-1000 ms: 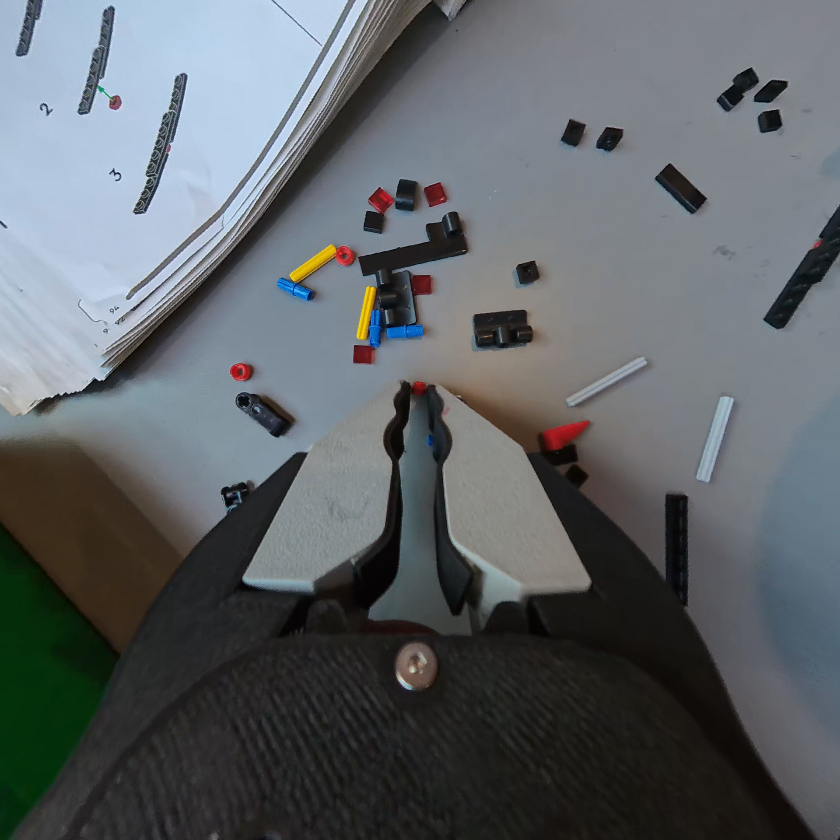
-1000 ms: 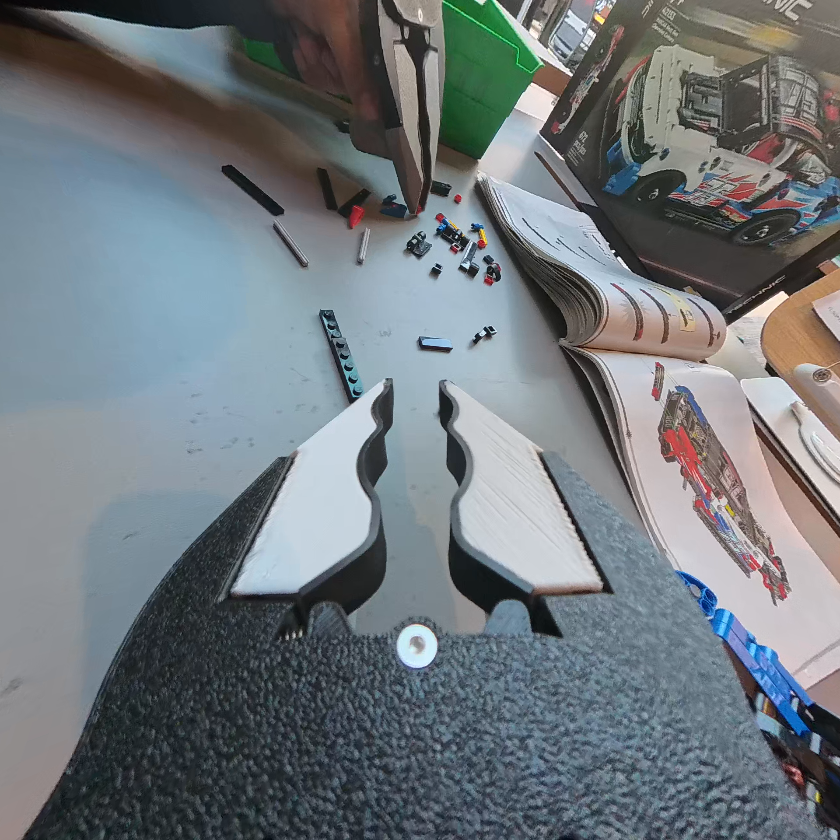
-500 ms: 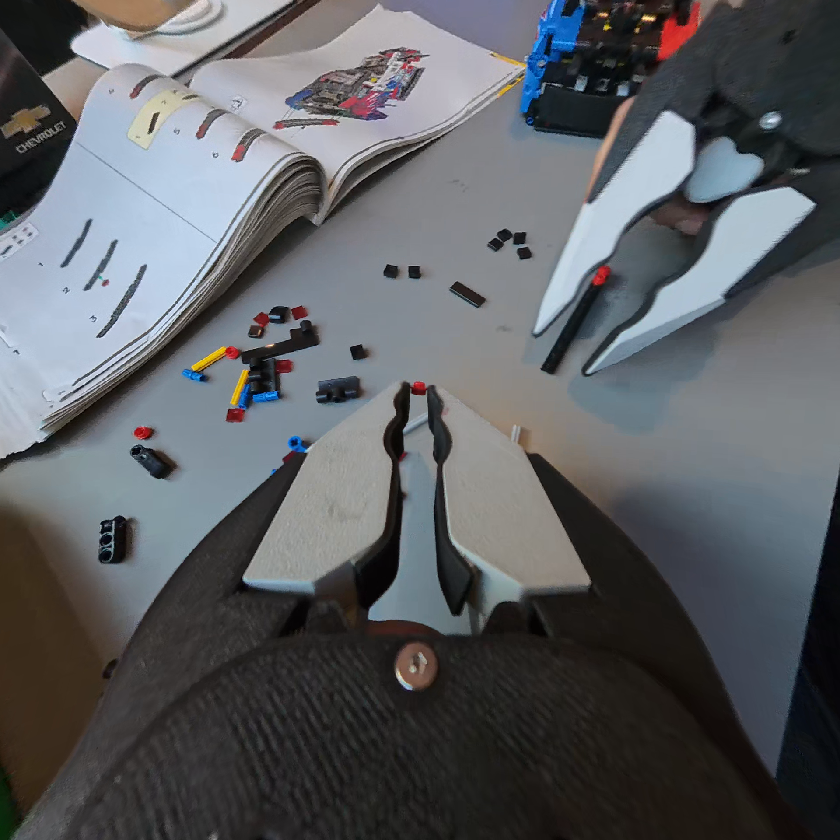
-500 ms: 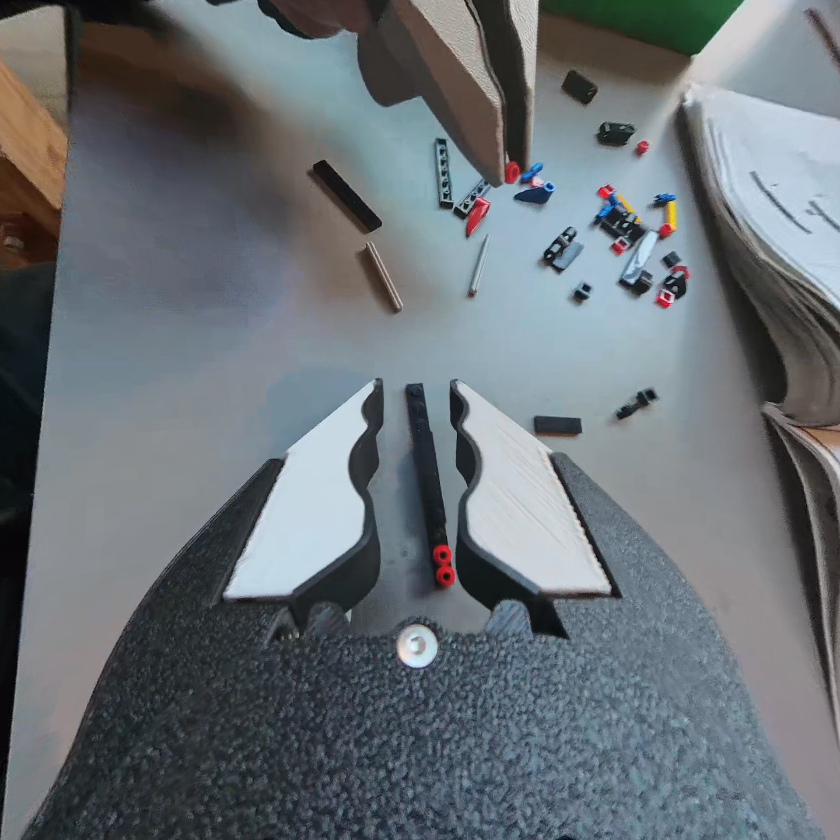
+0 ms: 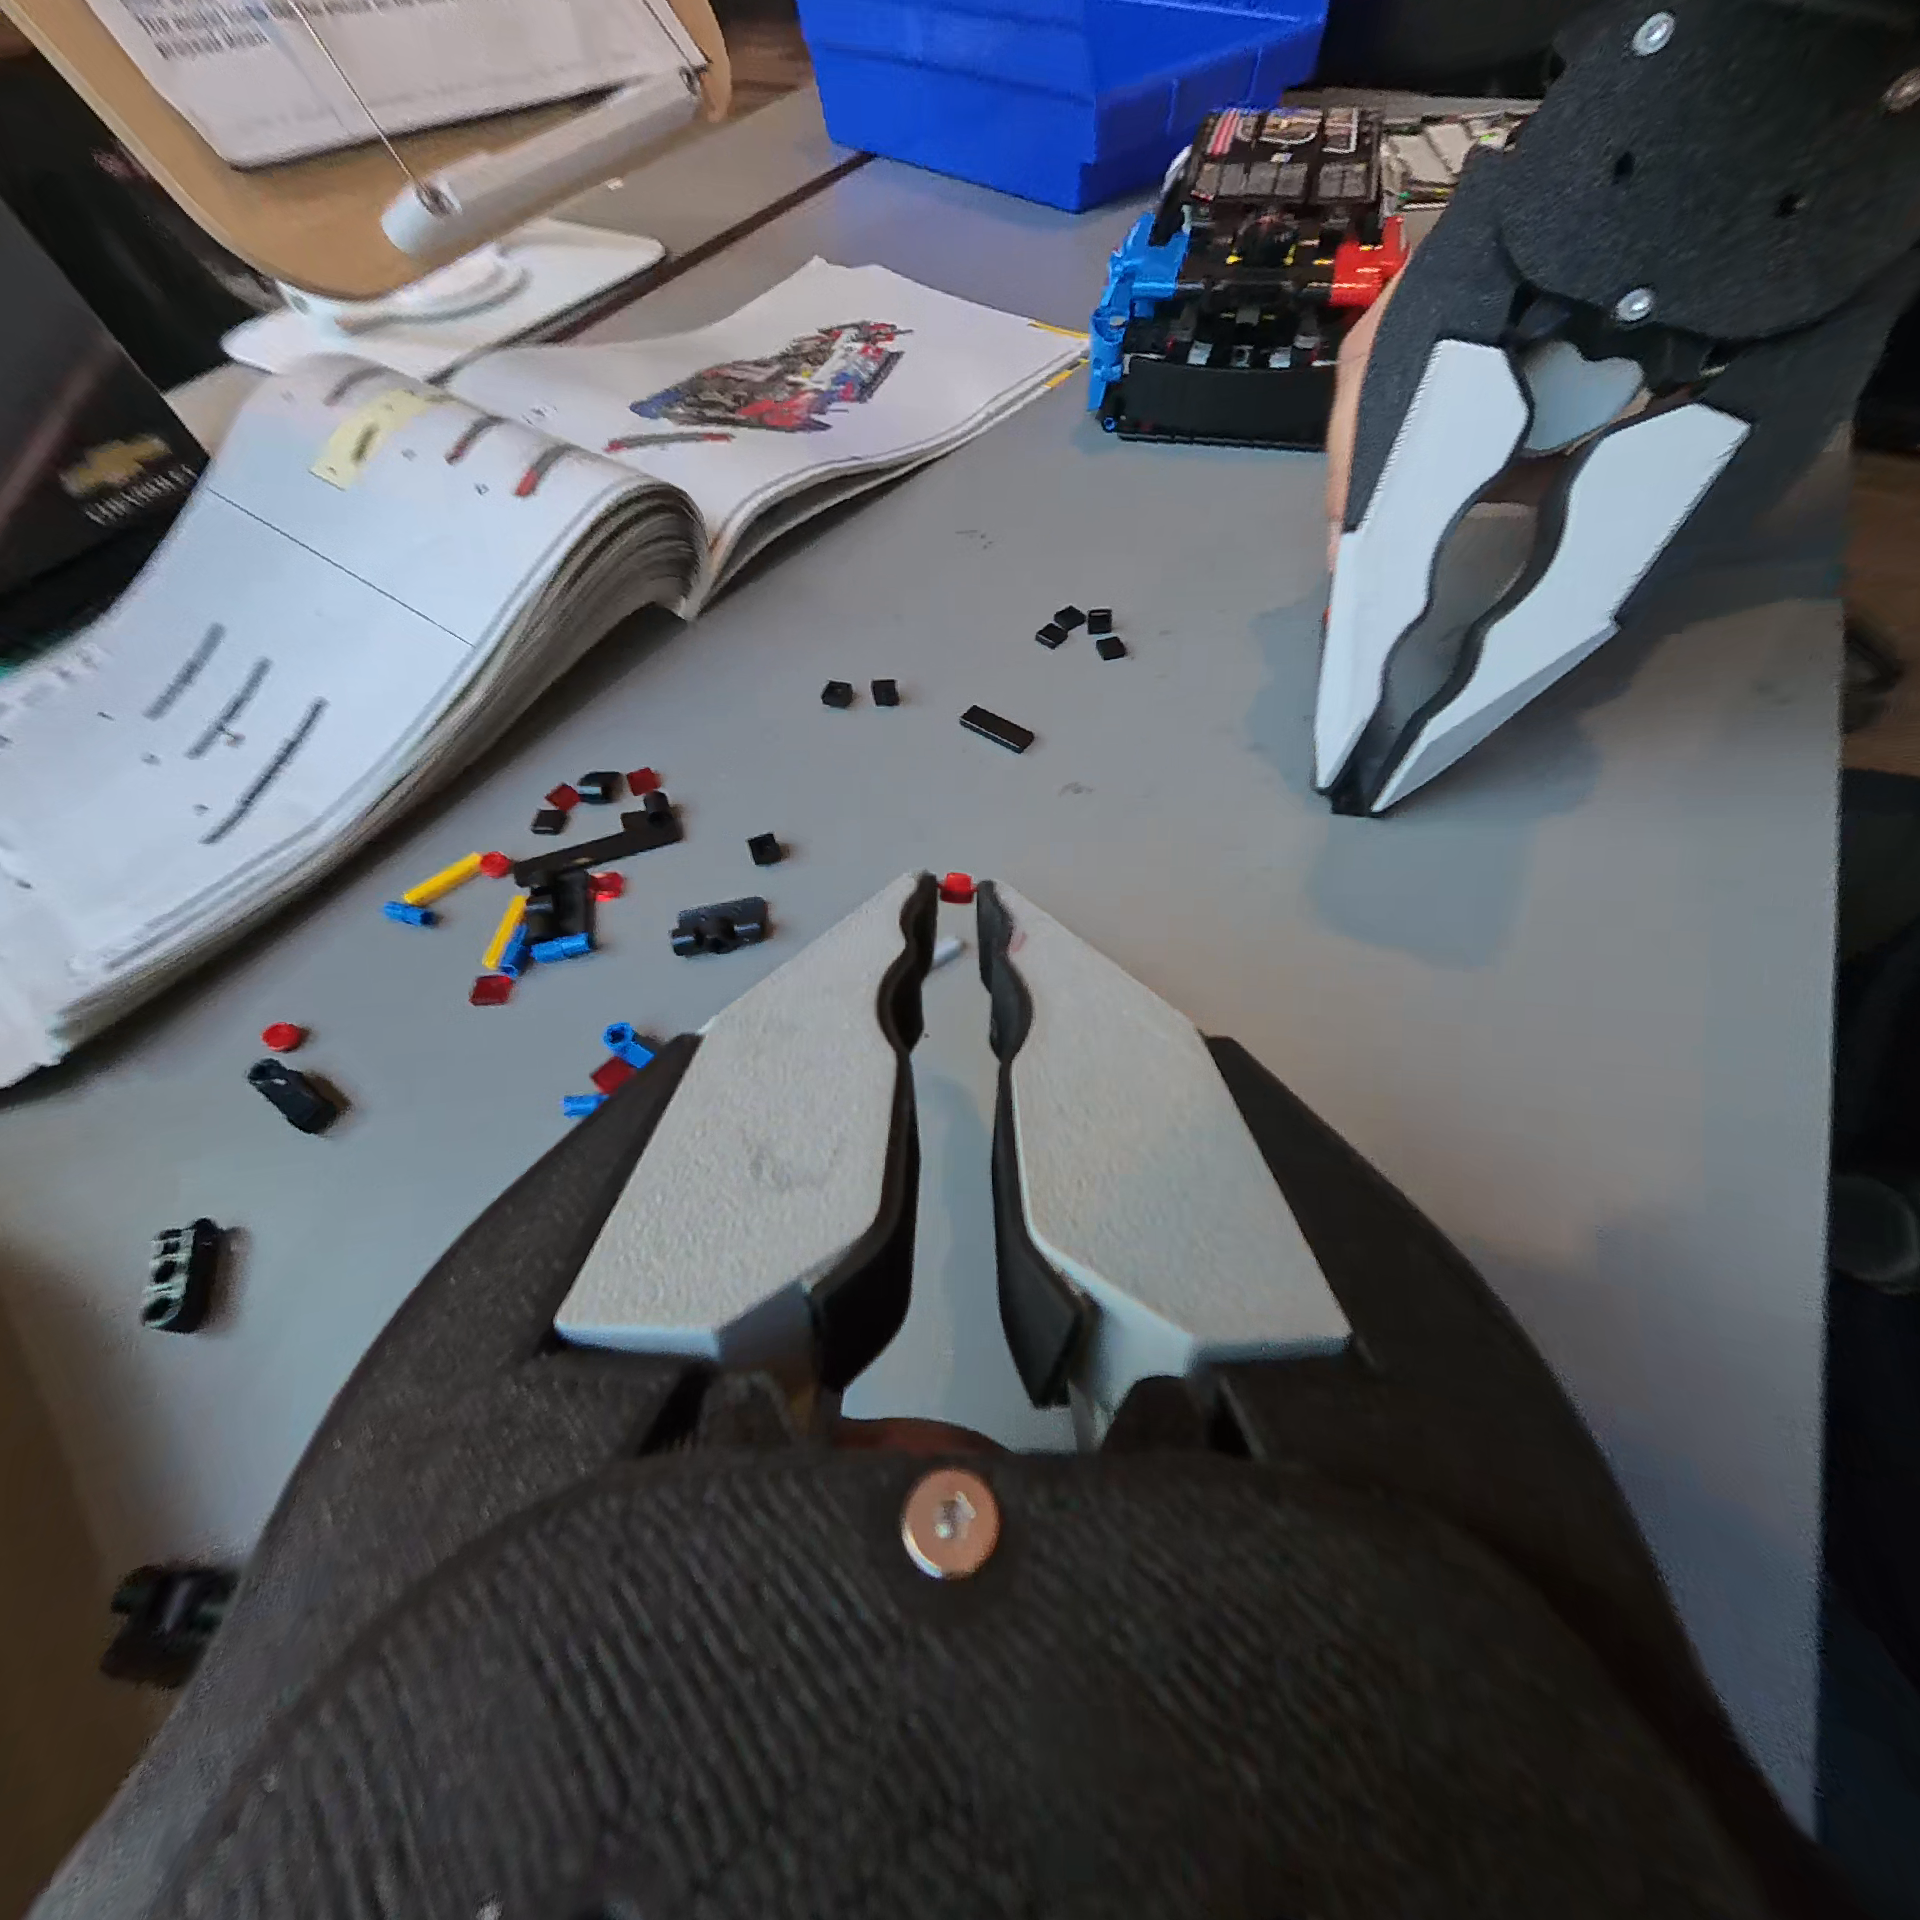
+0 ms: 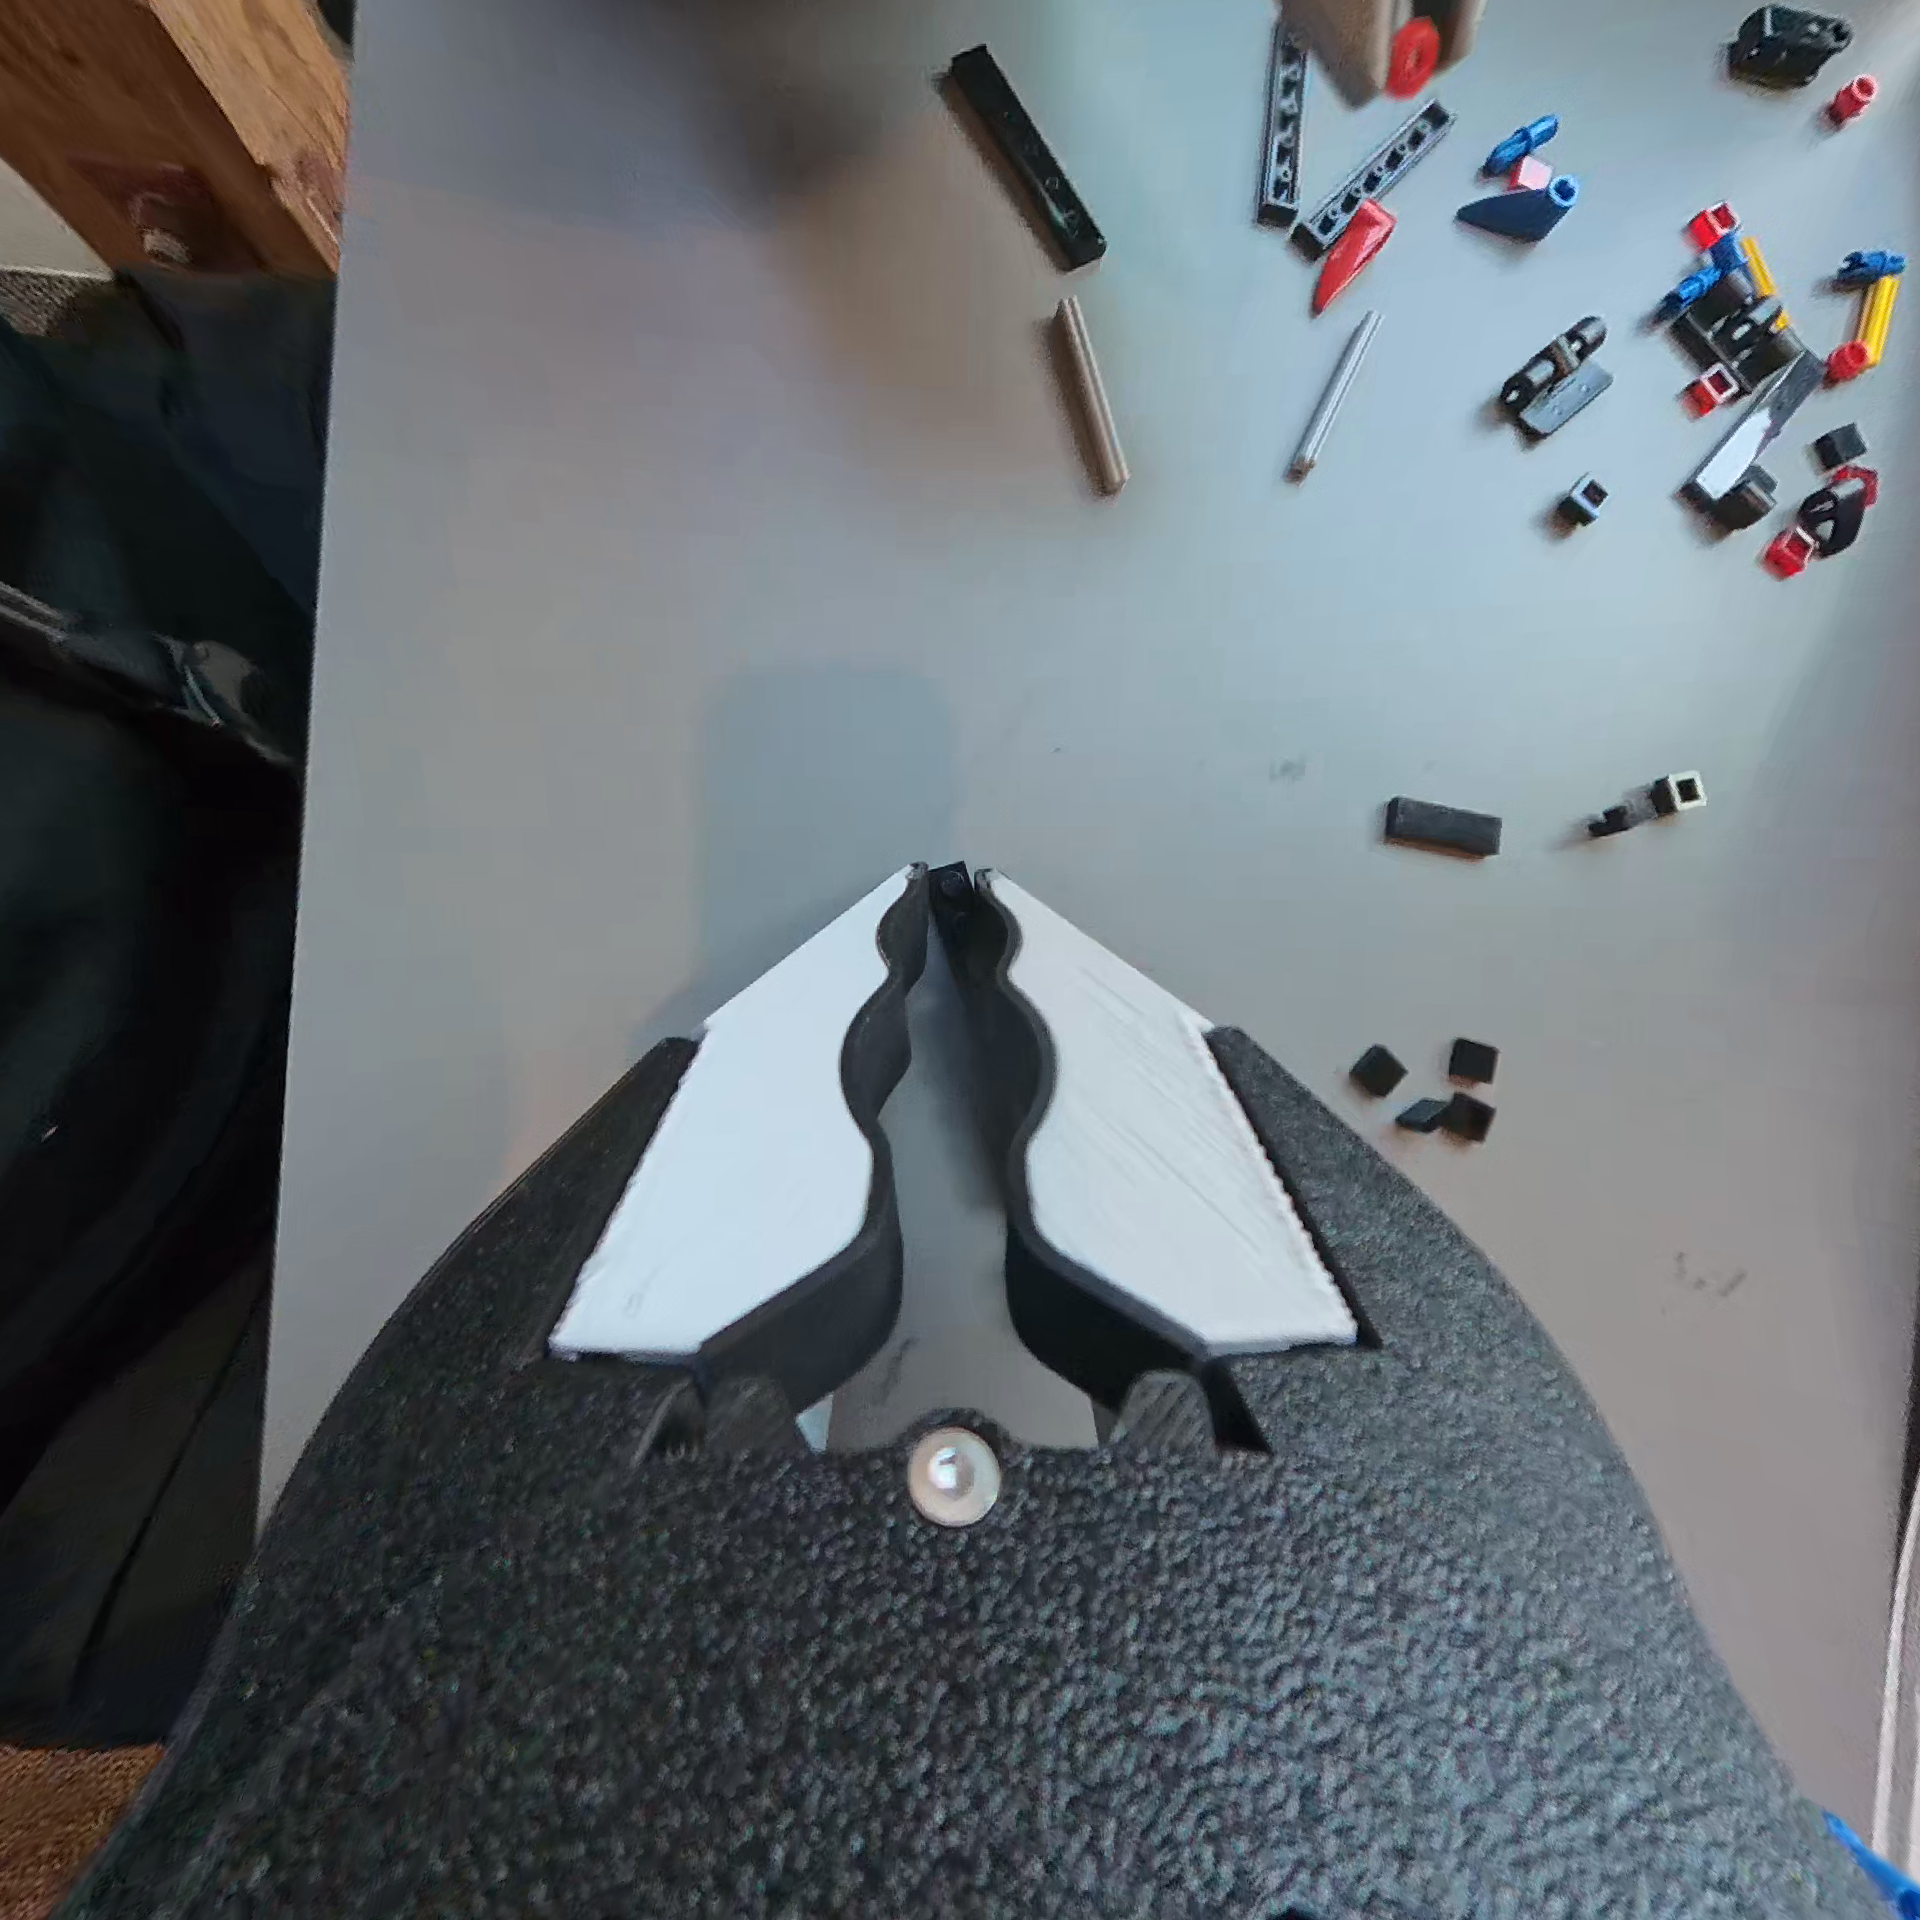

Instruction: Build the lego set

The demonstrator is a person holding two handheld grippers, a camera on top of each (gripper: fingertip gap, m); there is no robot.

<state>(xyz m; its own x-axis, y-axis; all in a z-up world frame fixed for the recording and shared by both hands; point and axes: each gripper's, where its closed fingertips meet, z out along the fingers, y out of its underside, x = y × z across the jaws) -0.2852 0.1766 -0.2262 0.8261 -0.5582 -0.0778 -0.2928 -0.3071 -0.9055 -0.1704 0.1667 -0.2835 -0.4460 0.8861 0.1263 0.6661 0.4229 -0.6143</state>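
Observation:
My left gripper point(image 5: 954, 888) is shut on a small red round piece point(image 5: 956, 886) at its fingertips, held above the grey table point(image 5: 1351, 1143). It also shows at the top of the right wrist view with the red piece point(image 6: 1411, 52). My right gripper point(image 6: 948, 883) is shut on a long black beam point(image 6: 951, 899), tips down on the table; most of the beam is hidden between the fingers. In the left wrist view the right gripper point(image 5: 1351, 800) stands at the right, tips touching the table. The part-built blue, black and red car model point(image 5: 1247, 281) sits at the back.
An open instruction booklet point(image 5: 416, 540) lies at the left. Loose black, red, blue and yellow pieces point(image 5: 561, 894) are scattered before it. Grey axles point(image 6: 1091, 395), black beams point(image 6: 1023, 156) and small black tiles point(image 6: 1434, 1091) lie around. A blue bin point(image 5: 1039, 94) stands behind. The table edge point(image 6: 322, 727) runs down the left. The grippers' ends are close to 12 centimeters from one another.
My right gripper closed on the black beam that lay between its open fingers. My left gripper lifted and drew back from the loose pieces, still holding the red piece.

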